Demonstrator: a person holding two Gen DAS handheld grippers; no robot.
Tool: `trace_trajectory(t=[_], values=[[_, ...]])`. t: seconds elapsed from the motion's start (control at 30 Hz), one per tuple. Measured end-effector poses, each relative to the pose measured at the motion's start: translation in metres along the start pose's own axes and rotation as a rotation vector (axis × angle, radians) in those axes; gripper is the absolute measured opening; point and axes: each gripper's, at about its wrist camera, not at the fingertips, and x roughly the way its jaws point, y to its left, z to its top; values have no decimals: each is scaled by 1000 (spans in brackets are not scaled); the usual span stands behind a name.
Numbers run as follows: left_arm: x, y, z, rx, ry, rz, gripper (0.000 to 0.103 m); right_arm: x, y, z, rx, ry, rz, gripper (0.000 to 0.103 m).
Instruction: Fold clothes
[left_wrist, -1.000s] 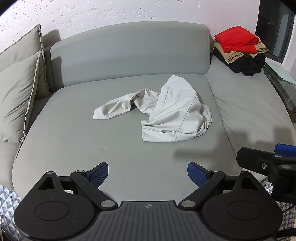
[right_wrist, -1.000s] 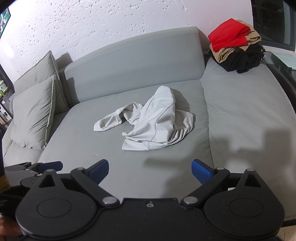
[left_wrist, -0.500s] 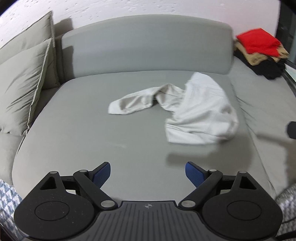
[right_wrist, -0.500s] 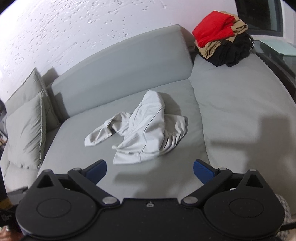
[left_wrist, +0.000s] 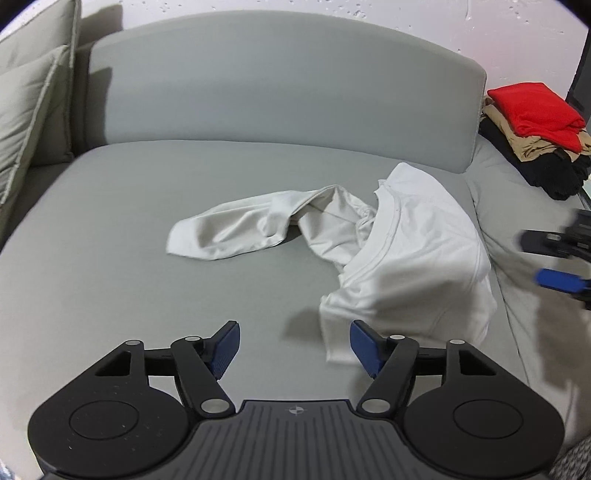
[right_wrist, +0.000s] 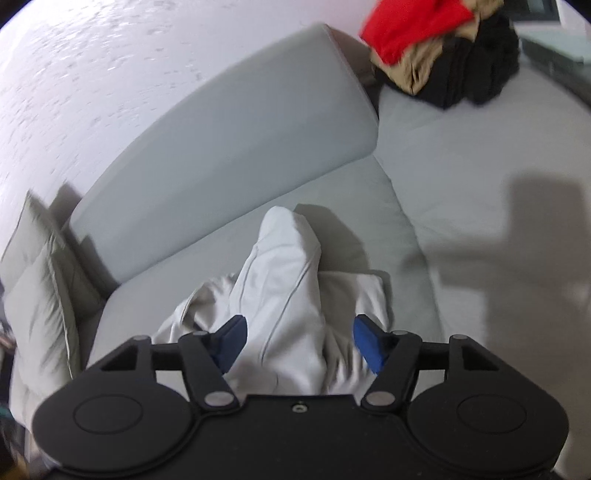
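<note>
So right up close, my right gripper (right_wrist: 297, 345) is hanging over the bunched-up white shirt (right_wrist: 284, 295), jaws partway open and just been closing in, with a ridge of the fabric sitting between the pads but nothing pinched yet as far as I can tell. My left gripper (left_wrist: 293, 349) is about the same width, also been narrowing, and there's only bare grey cushion between its pads; the shirt's (left_wrist: 406, 266) near hem is just beside the right-hand pad, not in it. The shirt itself is a crumpled heap in the middle of the grey sofa (left_wrist: 110, 258), body lumped on the right, one long sleeve (left_wrist: 236, 230) trailing off to the left. I'd call this the grab-it stage before any actual folding: next I reckon I need two clean pinches on the hem or shoulders, then lift and spread it flat. Further back, a stack of folded clothes (left_wrist: 532, 133) with red on top sits at the sofa's far right corner, well apart, and pillows (left_wrist: 26, 110) are off to the left.
</note>
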Motion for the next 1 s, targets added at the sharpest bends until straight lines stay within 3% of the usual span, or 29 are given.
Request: trace_trajectory(t=[0.2, 0.23, 0.27, 0.3, 0.43, 0.57, 0.67, 0.77, 0.8, 0.83, 0.87, 0.93, 1.0], values=[[5, -8, -3, 20, 9, -16, 70, 67, 6, 7, 46, 69, -10, 64], [4, -9, -4, 22, 13, -17, 70, 72, 11, 4, 24, 66, -26, 57], [2, -9, -6, 25, 17, -18, 70, 75, 15, 1, 0, 50, -52, 43], [-1, -9, -8, 29, 16, -16, 70, 74, 17, -2, -16, 33, -71, 7], [-21, -9, -17, 41, -12, -22, 70, 36, 1, -10, 110, -68, -36, 5], [-49, -11, -37, 75, -41, -40, 70, -28, -40, -45, 335, -136, 2, 4], [-56, -18, -54, 103, -19, -52, 70, -67, -75, -92, 476, -56, 12, 4], [-59, -26, -68, 124, 14, -65, 70, -77, -88, -133, 397, 177, -13, 10], [-60, -28, -73, 130, 25, -67, 70, -83, -88, -141, 372, 199, -30, 11], [-60, -29, -76, 127, 31, -62, 70, -91, -86, -147, 342, 202, -47, 16], [-61, -29, -78, 122, 30, -63, 71, -101, -84, -151, 316, 194, -55, 33], [-61, -27, -81, 103, 30, -63, 71, -125, -77, -154, 289, 138, -24, 57], [-57, -23, -80, 59, 39, -71, 68, -140, -71, -149, 246, 83, 37, 58]])
